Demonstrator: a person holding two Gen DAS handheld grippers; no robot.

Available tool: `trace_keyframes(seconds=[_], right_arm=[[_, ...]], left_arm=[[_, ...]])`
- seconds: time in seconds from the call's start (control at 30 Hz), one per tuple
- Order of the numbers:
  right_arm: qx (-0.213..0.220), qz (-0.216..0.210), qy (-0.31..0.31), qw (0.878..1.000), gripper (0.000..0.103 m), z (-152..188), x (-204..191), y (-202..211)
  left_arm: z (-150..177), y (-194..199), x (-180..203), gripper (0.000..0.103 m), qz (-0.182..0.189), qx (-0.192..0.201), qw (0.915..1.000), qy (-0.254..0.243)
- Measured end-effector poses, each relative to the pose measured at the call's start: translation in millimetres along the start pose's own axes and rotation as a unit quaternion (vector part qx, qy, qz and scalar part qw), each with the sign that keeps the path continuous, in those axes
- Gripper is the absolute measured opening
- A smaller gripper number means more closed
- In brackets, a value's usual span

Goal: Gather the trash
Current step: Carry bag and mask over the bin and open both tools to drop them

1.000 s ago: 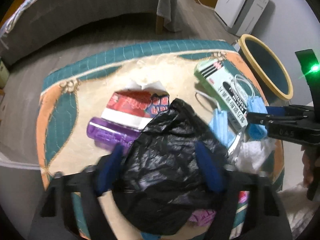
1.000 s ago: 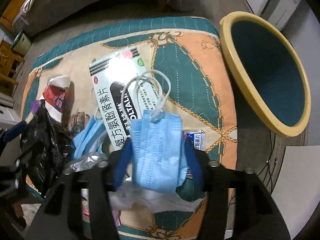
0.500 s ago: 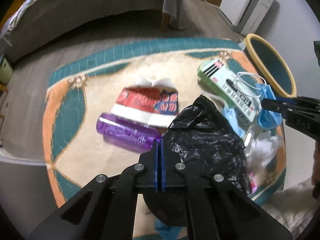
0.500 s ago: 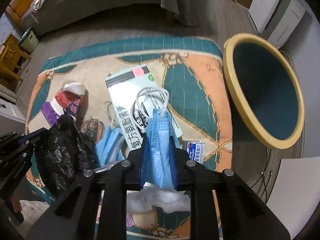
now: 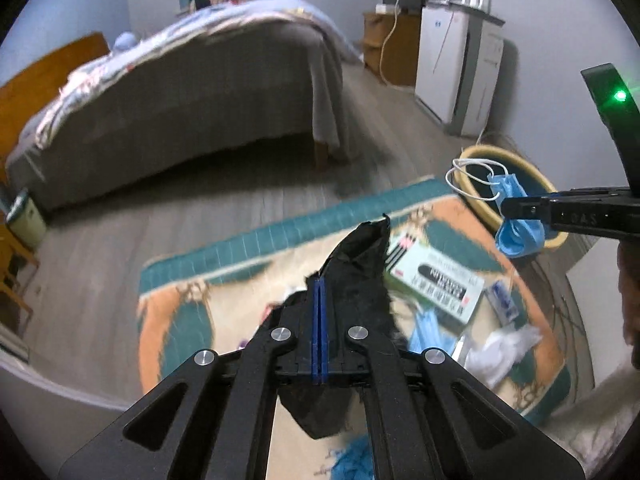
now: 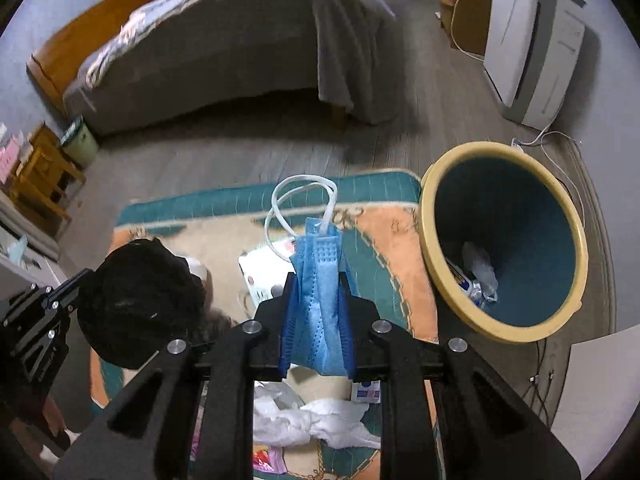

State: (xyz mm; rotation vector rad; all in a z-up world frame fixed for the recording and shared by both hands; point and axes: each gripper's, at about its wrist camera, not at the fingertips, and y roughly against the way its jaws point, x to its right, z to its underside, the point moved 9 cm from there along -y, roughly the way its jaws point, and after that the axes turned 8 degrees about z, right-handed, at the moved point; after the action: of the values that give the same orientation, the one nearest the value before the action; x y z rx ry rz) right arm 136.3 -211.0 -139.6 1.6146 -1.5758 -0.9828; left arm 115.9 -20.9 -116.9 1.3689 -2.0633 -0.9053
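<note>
Both claws clamped: left claw [image 5: 319, 288] on crumpled black bag [image 5: 360, 256], right claw [image 6: 316, 292] on pleated blue mask [image 6: 318, 280]

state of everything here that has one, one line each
left gripper: shut on the crumpled black plastic bag, held off the rug
right gripper: shut on the folded blue face mask, ear loops sticking up
yellow-rimmed teal bin: upright, open, some trash at the bottom
white tissue: crumpled, lying on the patterned rug
</note>
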Motion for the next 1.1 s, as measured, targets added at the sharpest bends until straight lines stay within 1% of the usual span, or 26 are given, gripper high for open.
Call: trace_keyframes(seconds=[0.13,0.27,0.37,0.57,0.77,0.97,1.1], right_arm=[[0.018,-0.004,-0.010,1.000,0.018,-11,7,10],[0.042,0.006,-0.016,0.999,0.018,-22,20,20],[0.054,0.017,-0.022,0.998,0.018,-27,31,24],[0.071,0.041,-0.022,0.996,0.018,-30,53,29],[0.095,0.067,-0.016,0.993,0.018,-39,80,41],[0.114,0.072,-0.026,0.991,0.018,-51,110,51],[0.125,0.080,-0.038,0.988,0.018,-63,134,56]], left_arm=[[-16,11,6,0.001,-0.008,0.027,0.9995,-0.017],[-35,24,17,0.001,-0.003,0.056,0.9982,-0.021],[-46,30,26,0.001,-0.004,0.074,0.9967,-0.034],[-62,28,50,0.001,0.012,0.086,0.9953,-0.042],[-70,21,74,0.001,0.030,0.092,0.9940,-0.052],[-79,17,99,0.001,0.050,0.097,0.9922,-0.061],[-86,15,111,0.001,0.053,0.100,0.9911,-0.069]])
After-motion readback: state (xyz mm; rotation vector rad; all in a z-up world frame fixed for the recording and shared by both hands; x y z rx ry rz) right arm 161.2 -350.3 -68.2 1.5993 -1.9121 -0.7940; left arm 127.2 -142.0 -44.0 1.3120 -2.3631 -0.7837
